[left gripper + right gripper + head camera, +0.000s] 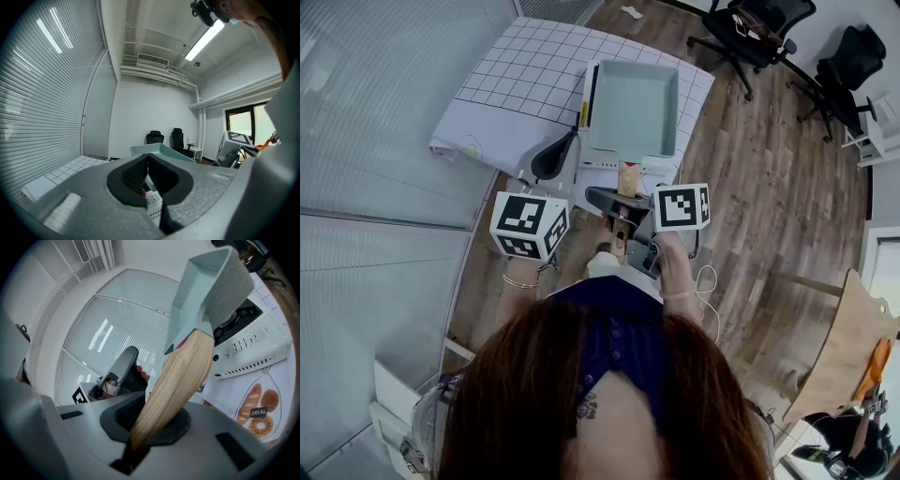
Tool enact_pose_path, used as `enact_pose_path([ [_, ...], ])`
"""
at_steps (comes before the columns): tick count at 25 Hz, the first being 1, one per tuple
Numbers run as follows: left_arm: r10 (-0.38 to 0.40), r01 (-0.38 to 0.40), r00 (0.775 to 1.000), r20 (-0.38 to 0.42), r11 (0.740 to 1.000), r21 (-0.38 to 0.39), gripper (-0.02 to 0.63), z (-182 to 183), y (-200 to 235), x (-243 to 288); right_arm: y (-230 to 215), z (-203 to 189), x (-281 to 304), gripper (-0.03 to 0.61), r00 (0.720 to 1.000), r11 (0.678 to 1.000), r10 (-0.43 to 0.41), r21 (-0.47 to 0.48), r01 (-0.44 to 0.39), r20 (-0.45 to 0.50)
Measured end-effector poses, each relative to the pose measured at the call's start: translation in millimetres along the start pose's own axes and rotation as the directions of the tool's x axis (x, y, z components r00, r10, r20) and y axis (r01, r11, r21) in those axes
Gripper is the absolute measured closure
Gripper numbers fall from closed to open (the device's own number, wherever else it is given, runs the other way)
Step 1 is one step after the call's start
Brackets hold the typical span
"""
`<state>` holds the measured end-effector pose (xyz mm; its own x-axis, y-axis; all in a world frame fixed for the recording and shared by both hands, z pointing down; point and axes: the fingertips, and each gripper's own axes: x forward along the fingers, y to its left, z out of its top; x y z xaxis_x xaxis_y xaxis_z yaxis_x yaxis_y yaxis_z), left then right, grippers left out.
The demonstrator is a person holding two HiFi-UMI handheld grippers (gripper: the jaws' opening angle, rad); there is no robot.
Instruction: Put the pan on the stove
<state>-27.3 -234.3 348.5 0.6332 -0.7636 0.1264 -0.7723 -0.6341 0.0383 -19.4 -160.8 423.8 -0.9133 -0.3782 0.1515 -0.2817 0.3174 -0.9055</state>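
Right gripper (154,423) clamps wooden handle (178,376), pan (211,282) over stove (253,343) edge.

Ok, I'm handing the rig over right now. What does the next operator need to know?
Left gripper: shut and empty, held beside the right one.
Right gripper: shut on the pan's wooden handle.
Pan: held over the white stove, tilted, apparently not resting on the burner.
Done: pan gripped and brought above the stove.
Left: lower it flat onto the burner, then open the right gripper.
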Motion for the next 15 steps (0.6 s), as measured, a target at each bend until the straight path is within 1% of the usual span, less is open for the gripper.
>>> enact_pose_path([
  [15,0.034,-0.034,0.999,-0.028,0.999,0.005,0.601,-8,23,31,-30,28,9,0.540,1.000,1.000,0.003,0.025,-0.003,-0.018],
])
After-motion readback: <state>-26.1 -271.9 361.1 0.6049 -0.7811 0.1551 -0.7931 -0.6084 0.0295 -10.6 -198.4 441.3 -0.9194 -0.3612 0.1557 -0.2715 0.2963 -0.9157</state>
